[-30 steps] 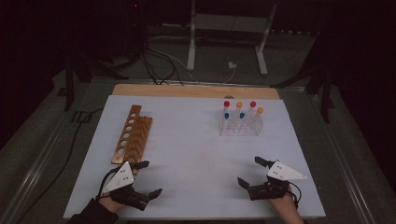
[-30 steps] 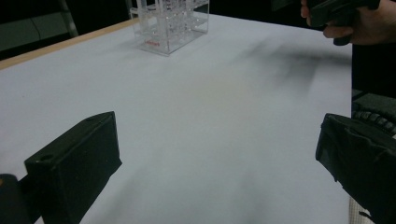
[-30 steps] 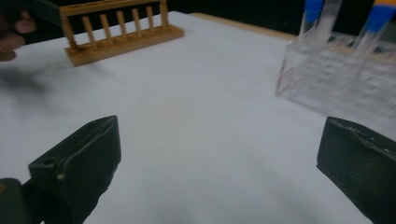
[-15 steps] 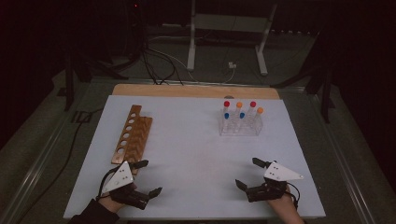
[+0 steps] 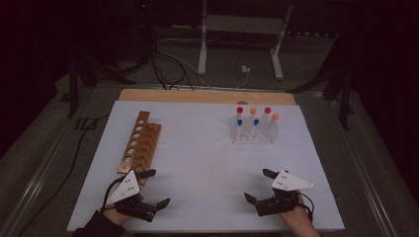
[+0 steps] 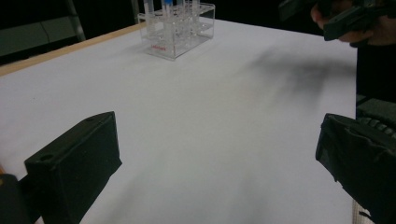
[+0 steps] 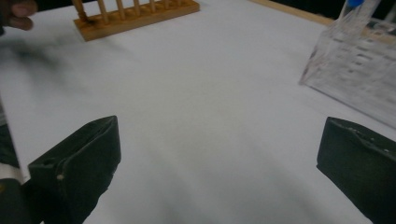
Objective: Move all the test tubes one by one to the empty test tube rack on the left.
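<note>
The left claw [image 5: 154, 187] sits low over the near left corner of the white surface [image 5: 197, 163], held in a person's hand [image 5: 118, 213], with its jaws spread wide and nothing between them. In the left gripper view the two black jaws stand far apart at the bottom corners, and only bare surface lies between them. Just ahead of this claw, close to its upper jaw tip, lies the wooden rack [image 5: 140, 141], a long brown piece with a row of round holes, stretching away from the claw toward the far edge.

The right claw [image 5: 259, 185] rests over the near right part of the surface, held by the other hand [image 5: 295, 221], and it too is released, jaws wide and empty. The right gripper view shows its jaws at the two bottom corners with blank surface between them, the wooden rack [image 7: 135, 14] far ahead to the left and the clear tube rack [image 7: 359, 70] ahead to the right.

That clear tube rack [image 5: 255, 131] stands well ahead of the right claw, upright, holding capped tubes [image 5: 253, 116] with red, orange and blue tops. From the left claw it lies far off across the surface, seen at the top of the left gripper view [image 6: 180, 30]. The two claws are well apart from each other, and neither touches a rack.
</note>
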Motion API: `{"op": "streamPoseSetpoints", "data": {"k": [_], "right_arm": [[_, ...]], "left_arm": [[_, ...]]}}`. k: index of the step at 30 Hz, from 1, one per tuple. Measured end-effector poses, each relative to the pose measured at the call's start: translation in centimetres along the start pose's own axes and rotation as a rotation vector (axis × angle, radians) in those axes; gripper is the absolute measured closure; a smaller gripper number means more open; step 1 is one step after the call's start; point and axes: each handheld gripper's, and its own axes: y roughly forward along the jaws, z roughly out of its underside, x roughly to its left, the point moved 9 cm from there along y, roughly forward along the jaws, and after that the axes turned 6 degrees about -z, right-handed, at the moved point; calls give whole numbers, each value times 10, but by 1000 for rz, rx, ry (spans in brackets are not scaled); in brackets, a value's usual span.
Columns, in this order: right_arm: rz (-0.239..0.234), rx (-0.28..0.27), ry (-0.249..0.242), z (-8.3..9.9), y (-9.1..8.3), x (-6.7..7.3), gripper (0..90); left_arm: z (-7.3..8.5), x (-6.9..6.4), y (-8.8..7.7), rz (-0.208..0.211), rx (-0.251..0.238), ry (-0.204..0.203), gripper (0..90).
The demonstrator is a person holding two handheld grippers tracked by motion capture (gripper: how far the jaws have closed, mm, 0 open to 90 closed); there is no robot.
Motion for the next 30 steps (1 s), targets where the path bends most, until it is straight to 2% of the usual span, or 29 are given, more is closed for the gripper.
{"op": "streamPoseSetpoints", "data": {"k": [7,11,13,15,22,30], "right_arm": [[1,-16,-2,-9,-3,4,0],[10,-46,2,-22,-9,5,0],[26,-51,-9,-27,-11,2,0],[20,-64,7,-32,-13,0,0],[50,-91,14,-47,-17,-10,0],[75,-121,4,-67,-13,-21,0]], "left_arm": [[-1,0,-1,1,-3,0,5],[-1,0,-1,2,-7,-4,5],[-1,0,-1,3,-8,-3,5],[-1,-1,-1,5,-6,-2,5],[-1,-1,-1,6,-10,-4,5],[-2,-1,-2,8,-14,-5,5]]}}
